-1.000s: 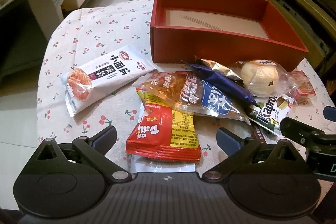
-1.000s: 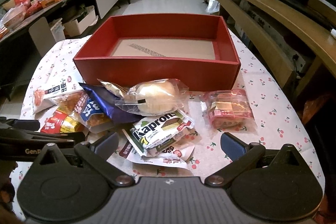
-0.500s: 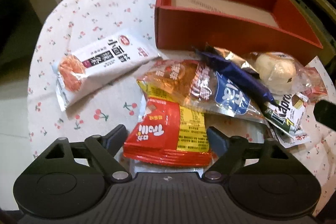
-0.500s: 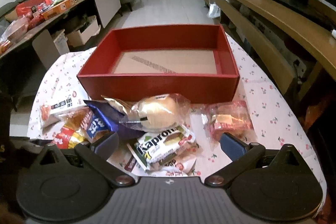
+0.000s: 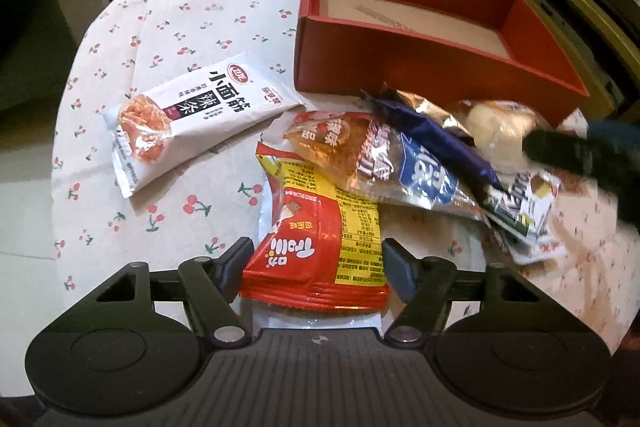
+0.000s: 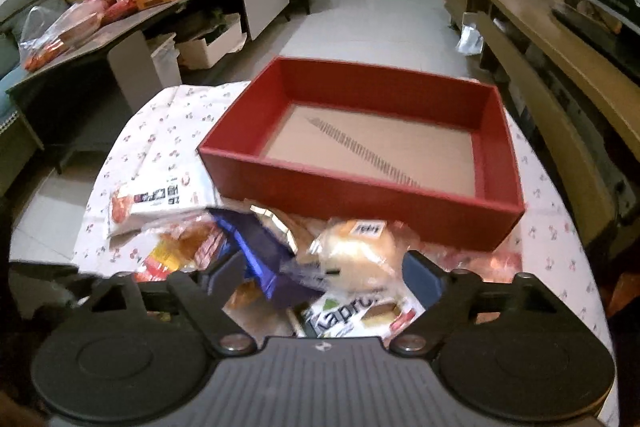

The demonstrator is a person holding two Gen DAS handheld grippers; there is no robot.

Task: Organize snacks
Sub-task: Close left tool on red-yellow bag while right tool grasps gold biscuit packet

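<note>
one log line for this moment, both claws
left claw: open, straddling red snack pack | right claw: open around bun | red box: empty

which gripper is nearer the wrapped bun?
Right. The right gripper has the wrapped bun between its open fingers; the left gripper sits further off, straddling the red snack packet.

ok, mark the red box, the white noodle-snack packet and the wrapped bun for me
red box [image 6: 352, 195], right wrist view, on its near outer wall.
white noodle-snack packet [image 5: 200, 123], left wrist view, on the printed middle of the pack.
wrapped bun [image 6: 360, 253], right wrist view, on the bun's pale top, under the wrapper.
</note>
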